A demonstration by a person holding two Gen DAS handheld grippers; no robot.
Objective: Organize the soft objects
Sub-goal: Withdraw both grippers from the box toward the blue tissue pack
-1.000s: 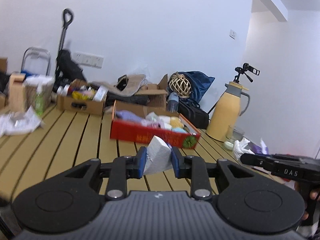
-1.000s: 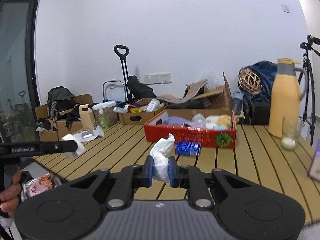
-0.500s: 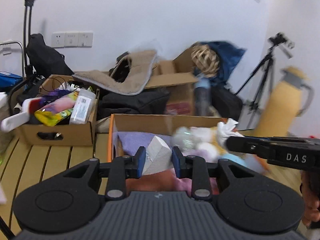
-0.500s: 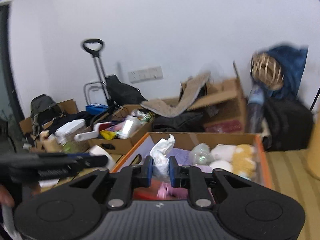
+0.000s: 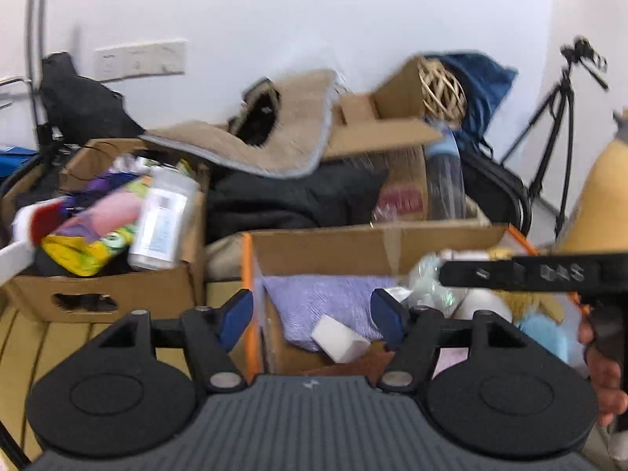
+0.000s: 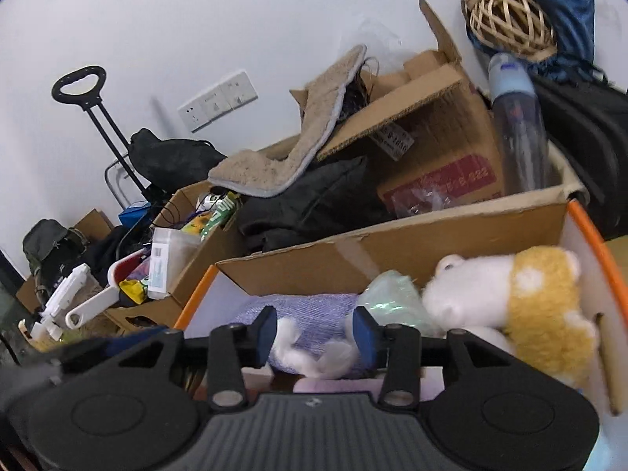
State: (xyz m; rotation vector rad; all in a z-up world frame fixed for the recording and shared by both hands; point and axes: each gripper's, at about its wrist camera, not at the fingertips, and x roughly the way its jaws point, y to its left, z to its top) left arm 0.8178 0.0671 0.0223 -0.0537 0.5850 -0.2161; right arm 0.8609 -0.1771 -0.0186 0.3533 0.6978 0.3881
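Observation:
Both grippers hang over the orange-edged cardboard box (image 5: 369, 243) of soft things. My left gripper (image 5: 312, 316) is opening; its blue pads stand wide apart, and the white sponge block (image 5: 339, 338) lies loose below them on the purple cloth (image 5: 325, 302). My right gripper (image 6: 314, 331) is opening too; the crumpled white tissue (image 6: 310, 353) sits low between its pads, touching neither. A white and yellow plush toy (image 6: 510, 298) and a clear plastic bag (image 6: 388, 294) lie in the same box (image 6: 392, 243). The right gripper's black body (image 5: 541, 272) crosses the left wrist view.
A second cardboard box (image 5: 98, 294) of bottles and packets stands to the left. Behind are an open box (image 6: 431, 149) with a beige mat (image 6: 282, 165), black cloth, a clear bottle (image 6: 518, 125), a wicker ball (image 6: 506, 19), a tripod (image 5: 557, 117) and a yellow jug (image 5: 600, 204).
Both grippers moved forward from above the slatted table to over the orange-edged box. Both have spread their jaws; the sponge block and the tissue have dropped out of them into the box.

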